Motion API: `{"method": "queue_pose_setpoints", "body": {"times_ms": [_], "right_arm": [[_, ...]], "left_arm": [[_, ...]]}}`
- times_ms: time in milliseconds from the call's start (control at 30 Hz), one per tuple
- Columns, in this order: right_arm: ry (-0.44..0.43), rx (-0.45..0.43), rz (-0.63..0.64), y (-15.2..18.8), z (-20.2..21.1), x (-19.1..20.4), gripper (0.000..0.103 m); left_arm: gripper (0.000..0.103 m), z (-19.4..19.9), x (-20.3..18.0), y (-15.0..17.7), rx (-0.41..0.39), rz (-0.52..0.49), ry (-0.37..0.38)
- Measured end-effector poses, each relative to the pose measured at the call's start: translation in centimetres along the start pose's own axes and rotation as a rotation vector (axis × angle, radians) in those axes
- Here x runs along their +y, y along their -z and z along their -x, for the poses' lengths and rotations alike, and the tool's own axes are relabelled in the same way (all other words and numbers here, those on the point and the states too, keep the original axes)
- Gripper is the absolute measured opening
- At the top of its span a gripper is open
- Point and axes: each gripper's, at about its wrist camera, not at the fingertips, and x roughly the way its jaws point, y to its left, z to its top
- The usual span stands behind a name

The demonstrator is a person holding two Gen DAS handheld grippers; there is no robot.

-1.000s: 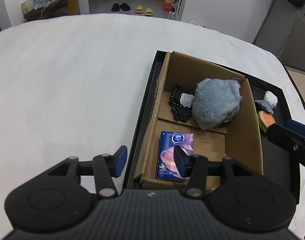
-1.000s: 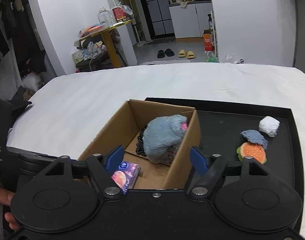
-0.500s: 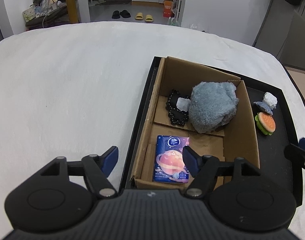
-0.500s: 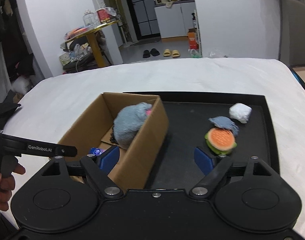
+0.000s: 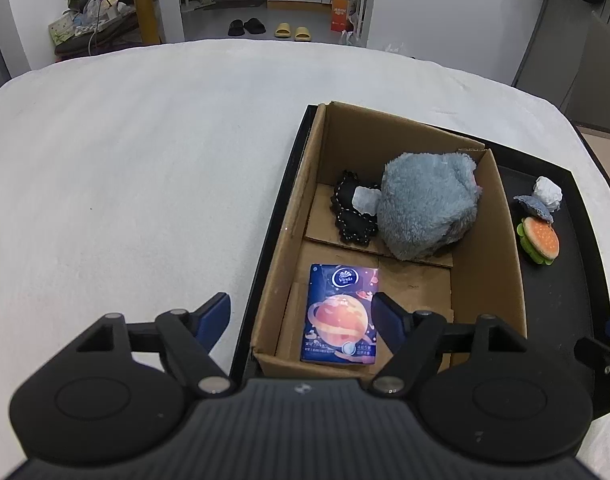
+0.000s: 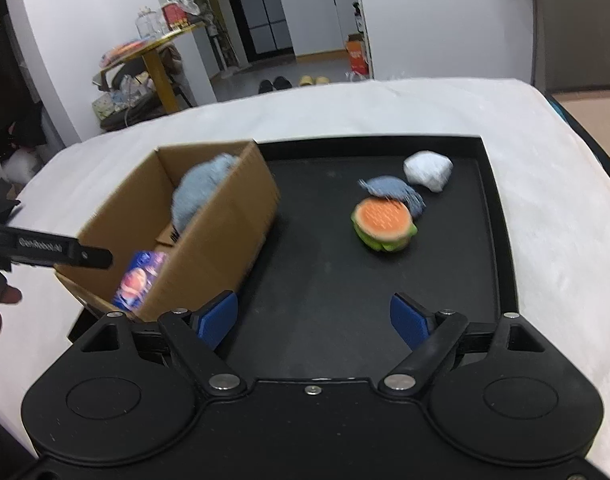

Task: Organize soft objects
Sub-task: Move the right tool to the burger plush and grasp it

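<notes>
A cardboard box [image 5: 501, 248] stands on the left of a black tray [image 6: 329, 280]. In it lie a grey plush [image 5: 425, 208], a black beaded item [image 5: 351, 216] and a blue tissue pack [image 5: 339, 316]. On the tray, right of the box [image 6: 225, 240], lie a burger toy [image 6: 383, 222], a small grey-blue cloth [image 6: 397, 194] and a white wad [image 6: 429, 170]. My left gripper [image 5: 301, 320] is open and empty above the box's near end. My right gripper [image 6: 315, 320] is open and empty over the bare tray, short of the burger toy.
The tray sits on a white cloth-covered table [image 5: 125, 168]. The left gripper's finger [image 6: 49, 246] shows at the left of the right wrist view. A cluttered yellow stand [image 6: 161, 68] and slippers [image 5: 265, 28] are beyond the table.
My left gripper opened, left the tissue pack in the box, and drew back. My right gripper swung right, from the box to the tray in front of the burger toy.
</notes>
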Motion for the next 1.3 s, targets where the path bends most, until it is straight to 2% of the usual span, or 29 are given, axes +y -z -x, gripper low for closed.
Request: {"method": "queue_pose_setpoints", "body": {"times_ms": [267,433,967,1300], "right_arm": [[0.052,0.052,-0.01,2.2,0.1,-2.3,0.083],[0.078,0.053,-0.028,2.8,0.3,-3.6,0.083],[0.062,-0.01,0.033,0.0,-2.5,-5.1,0.09],[0.067,-0.02,0.094,-1.8,-5.6,-4.6,0.09]], "left_arm": [[0.076,-0.3,-0.6,-0.1,-0.003,-0.025,0.007],[0.076,-0.5,-0.6,-0.2,-0.006,-0.022,0.009],[0.076,-2.0,-1.4,-0.8,0.0,-0.044,0.0],[0.076,-2.6,-2.1,-0.6,-0.016,-0.068,-0.045]]}}
